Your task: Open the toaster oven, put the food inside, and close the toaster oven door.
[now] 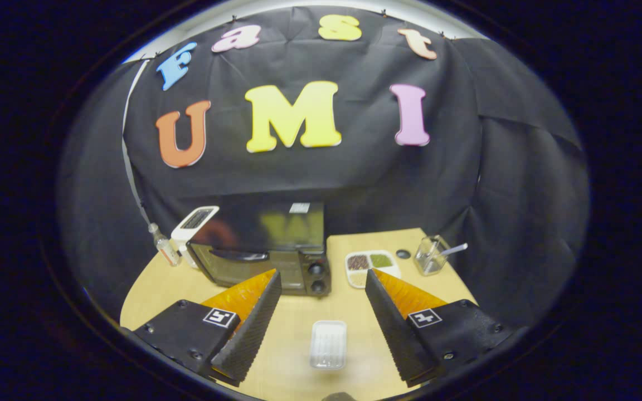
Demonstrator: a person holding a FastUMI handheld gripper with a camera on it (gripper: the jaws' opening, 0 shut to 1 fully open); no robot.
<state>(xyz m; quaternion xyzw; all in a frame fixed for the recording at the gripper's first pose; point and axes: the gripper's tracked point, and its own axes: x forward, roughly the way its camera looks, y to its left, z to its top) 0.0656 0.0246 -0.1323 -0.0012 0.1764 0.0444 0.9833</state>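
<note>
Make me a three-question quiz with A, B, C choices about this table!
1. Where is the small white tray?
A. on top of the toaster oven
B. on the table between the fingers
C. inside the glass cup

2. How many round knobs show on the toaster oven?
A. two
B. five
C. none

3. How is the toaster oven door?
A. lying fully open
B. taken off
C. closed

Answers: 1 B, the tray lies on the wooden table between the spread fingers of the gripper. 2 A, two dark knobs sit one above the other. 3 C, the glass door stands upright, handle on top.
</note>
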